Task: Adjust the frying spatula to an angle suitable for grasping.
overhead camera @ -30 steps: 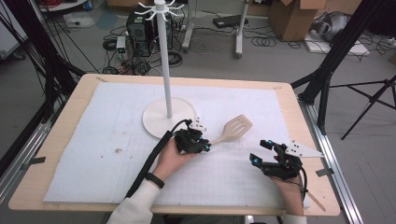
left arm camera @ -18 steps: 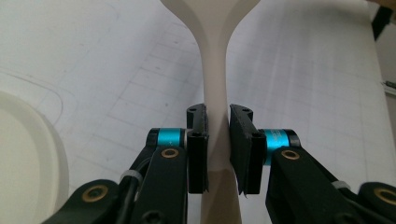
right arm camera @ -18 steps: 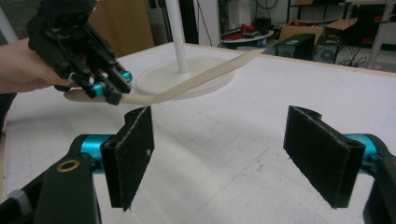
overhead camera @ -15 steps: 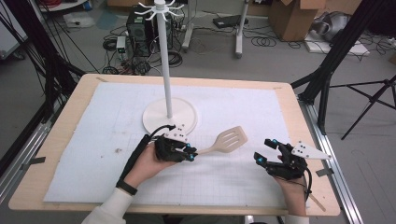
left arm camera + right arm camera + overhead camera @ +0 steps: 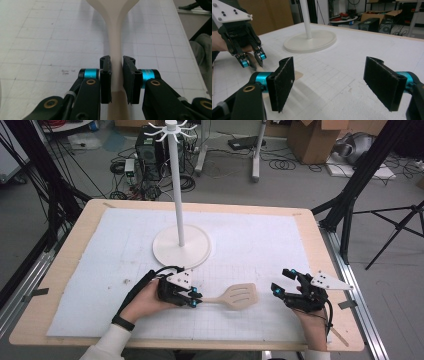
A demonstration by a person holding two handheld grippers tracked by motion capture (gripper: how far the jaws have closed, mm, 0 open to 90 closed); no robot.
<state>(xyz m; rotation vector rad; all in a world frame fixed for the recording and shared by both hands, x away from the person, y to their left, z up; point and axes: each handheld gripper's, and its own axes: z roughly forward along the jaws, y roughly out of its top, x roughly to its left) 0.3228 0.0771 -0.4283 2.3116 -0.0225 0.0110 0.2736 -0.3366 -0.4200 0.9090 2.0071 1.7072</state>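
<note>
High view: left tool (image 5: 192, 298) clamps spatula (image 5: 235, 297).

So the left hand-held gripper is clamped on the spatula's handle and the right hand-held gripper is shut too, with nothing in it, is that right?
Not quite. The left hand-held gripper is clamped on the spatula handle, but the right hand-held gripper is open, not shut. The right gripper view shows its jaws standing wide apart with nothing between them, above the white mat.
</note>
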